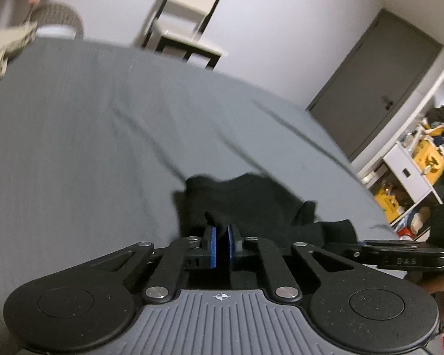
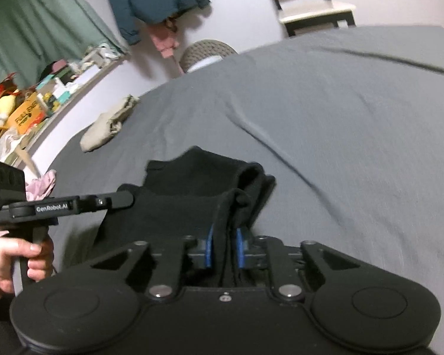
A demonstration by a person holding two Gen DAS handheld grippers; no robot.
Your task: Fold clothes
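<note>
Pinching the black garment [image 2: 192, 201], both tools [image 1: 221, 236] [image 2: 224, 247] clamp fabric.

A chair [image 1: 189, 14] stands against the pale wall beyond the grey bed sheet [image 1: 103, 133], near a woven basket [image 1: 59, 19]. A dark grey door [image 1: 379, 88] is shut, beside white shelves [image 1: 414, 174] crammed with yellow things. A teal jacket [image 2: 151, 0] hangs beside a green curtain [image 2: 38, 20], above a cluttered ledge [image 2: 44, 94].
</note>
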